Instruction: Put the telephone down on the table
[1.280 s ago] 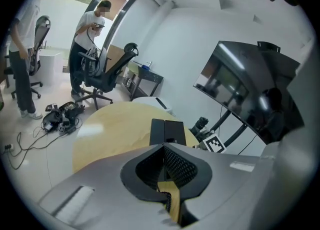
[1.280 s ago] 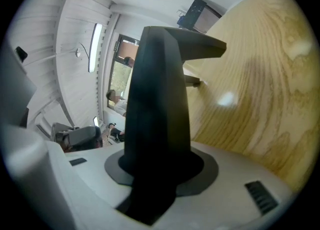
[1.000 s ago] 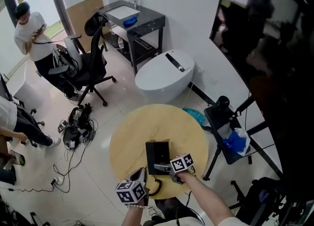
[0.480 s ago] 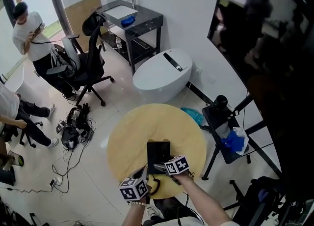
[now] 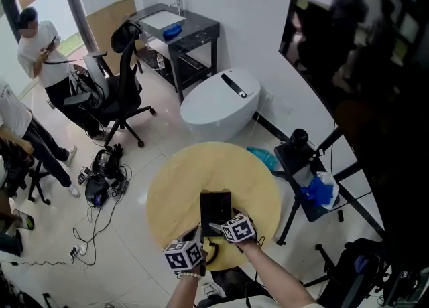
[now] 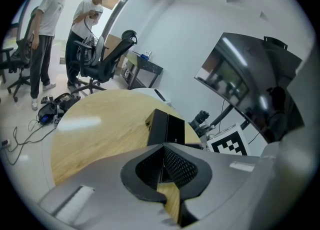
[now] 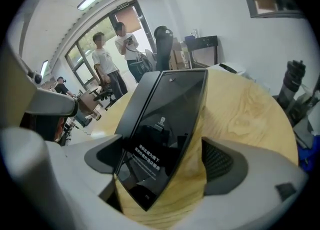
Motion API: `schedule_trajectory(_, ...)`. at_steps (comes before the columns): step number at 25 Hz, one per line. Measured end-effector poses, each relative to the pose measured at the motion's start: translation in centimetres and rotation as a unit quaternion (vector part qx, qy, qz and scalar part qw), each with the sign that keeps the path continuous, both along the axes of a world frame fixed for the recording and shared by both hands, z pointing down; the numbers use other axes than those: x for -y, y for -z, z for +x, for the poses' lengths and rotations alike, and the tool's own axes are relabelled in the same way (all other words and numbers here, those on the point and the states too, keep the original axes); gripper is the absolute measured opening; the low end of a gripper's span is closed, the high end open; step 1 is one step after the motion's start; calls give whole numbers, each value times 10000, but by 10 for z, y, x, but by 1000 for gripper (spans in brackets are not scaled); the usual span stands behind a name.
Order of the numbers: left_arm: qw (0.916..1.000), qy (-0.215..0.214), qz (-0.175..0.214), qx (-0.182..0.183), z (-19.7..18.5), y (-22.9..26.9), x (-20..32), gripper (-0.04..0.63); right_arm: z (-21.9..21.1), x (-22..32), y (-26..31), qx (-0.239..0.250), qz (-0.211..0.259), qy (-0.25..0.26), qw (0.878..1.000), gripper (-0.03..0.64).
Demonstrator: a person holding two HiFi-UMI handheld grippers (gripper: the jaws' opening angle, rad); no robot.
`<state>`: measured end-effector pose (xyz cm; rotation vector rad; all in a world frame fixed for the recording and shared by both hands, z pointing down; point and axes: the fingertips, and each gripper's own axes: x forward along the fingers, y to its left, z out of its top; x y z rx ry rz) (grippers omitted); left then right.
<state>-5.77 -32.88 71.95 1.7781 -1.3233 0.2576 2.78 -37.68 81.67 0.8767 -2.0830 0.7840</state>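
Telephone look: The telephone (image 7: 167, 124) is a flat black slab with a shiny dark screen. Small white print shows on the glass, too small to read. In the left gripper view it shows as a dark block (image 6: 167, 128) with sharp edges.
Telephone place: It rests on the round, pale wooden worktop (image 5: 194, 173), near the edge close to the person, and its long side points away from them (image 5: 216, 207). No view shows if it lies fully flat.
Right hand-held gripper: Its jaws (image 7: 165, 159) stand wide and have just been opening. The near end of the telephone sits between them. The right pad is clear of it, with bare wood showing in the gap. The telephone's left edge lies just beside the left jaw. In the head view this hand-held gripper (image 5: 218, 226) is right at the telephone's near end.
Left hand-held gripper: Its jaws (image 6: 162, 149) are closed tip to tip and hold nothing. It hangs over the worktop edge (image 5: 198, 238), near the telephone's near left corner but not touching it.
Count: one telephone, one worktop, two hand-held grippers.
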Motion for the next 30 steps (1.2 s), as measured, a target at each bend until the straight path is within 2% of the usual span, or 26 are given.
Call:
schedule_trajectory(3, 10000, -13, 10, 34, -2, 2, -1, -15, 4, -2, 17, 198, -4, -193, 9996, 508)
schedule_trajectory(6, 10000, -18, 70, 48, -4, 8, -2, -15, 28, 7, 56, 760, 148, -796, 9938, 506)
schedule_trajectory(9, 9999, -24, 124, 41, -6, 13, -4, -15, 57, 14, 89, 1010, 412, -1196, 9868, 501)
schedule_trajectory(12, 9998, -56, 175, 35, -7, 16, -6, -15, 82, 15, 115, 1185, 762, -1534, 9781, 403)
schedule_trajectory(13, 9998, -64, 185, 25, -7, 17, -7, -15, 88, 13, 121, 1265, 852, -1637, 9746, 299)
schedule_trajectory(14, 9998, -71, 197, 14, -7, 18, -8, -15, 93, 10, 126, 1342, 907, -1710, 9719, 242)
schedule_trajectory(17, 9997, -88, 247, -6, -7, 23, -13, -15, 98, -7, 133, 1469, 984, -1806, 9675, 127)
schedule_trajectory(18, 9996, -93, 267, -18, -8, 25, -15, -15, 97, -13, 135, 1474, 1016, -1813, 9670, 115)
schedule_trajectory(19, 9995, -96, 290, -29, -9, 27, -17, -15, 95, -20, 136, 1472, 1054, -1812, 9666, 47)
schedule_trajectory(20, 9995, -98, 313, -37, -9, 28, -19, -15, 93, -27, 137, 1479, 1091, -1805, 9662, 38)
schedule_trajectory(21, 9994, -100, 335, -46, -10, 30, -21, -15, 89, -34, 137, 1499, 1121, -1803, 9656, 0)
schedule_trajectory(26, 9986, -87, 494, -139, -10, 44, -37, -15, 73, -66, 143, 1558, 1194, -1896, 9621, -2)
schedule_trajectory(30, 9965, -75, 803, -207, -14, 69, -54, -15, 68, -83, 162, 1662, 1335, -1979, 9568, -2)
